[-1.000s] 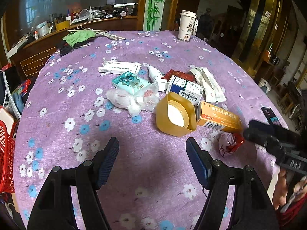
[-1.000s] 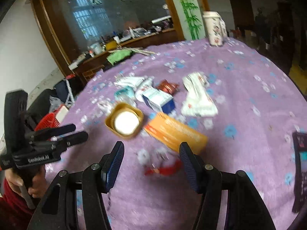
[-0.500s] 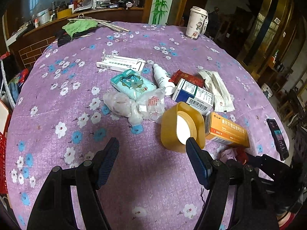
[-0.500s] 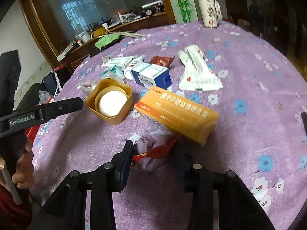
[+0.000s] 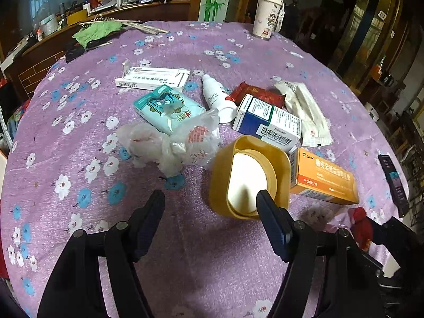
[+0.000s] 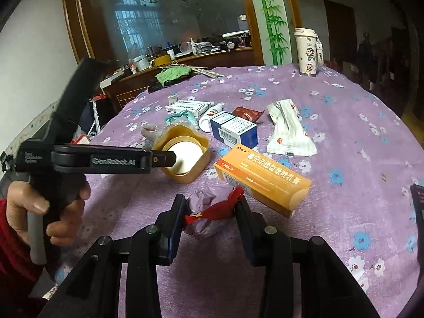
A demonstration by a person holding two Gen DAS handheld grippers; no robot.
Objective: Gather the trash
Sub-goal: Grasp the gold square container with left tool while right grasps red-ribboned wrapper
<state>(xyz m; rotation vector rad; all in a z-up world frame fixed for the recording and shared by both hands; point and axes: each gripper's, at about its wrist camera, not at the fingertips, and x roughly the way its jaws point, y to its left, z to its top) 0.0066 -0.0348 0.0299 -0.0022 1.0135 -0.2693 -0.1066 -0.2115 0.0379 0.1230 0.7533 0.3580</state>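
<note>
A crumpled red and purple wrapper (image 6: 212,209) lies on the flowered purple tablecloth (image 6: 344,122), and my right gripper (image 6: 210,201) is shut on it, both pads pressing its sides. Just beyond it lies an orange box (image 6: 262,177). My left gripper (image 5: 210,194) hovers low over the cloth with its jaws closing and only bare cloth between them. Its right fingertip overlaps the rim of a yellow tub (image 5: 249,177) lying on its side. The wrapper (image 5: 360,220) shows red at the right edge of the left wrist view.
Behind the tub lie a crumpled plastic bag (image 5: 172,143), a teal tissue pack (image 5: 167,106), a white bottle (image 5: 216,98), a blue-white box (image 5: 267,122), a red sachet (image 5: 254,92) and a white wrapper (image 5: 304,108). A cup (image 5: 266,16) stands far back; a dark phone (image 5: 394,182) lies right.
My right gripper came down around the crumpled wrapper and closed on it. My left gripper moved forward and lower, so the yellow tub now sits at its right fingertip.
</note>
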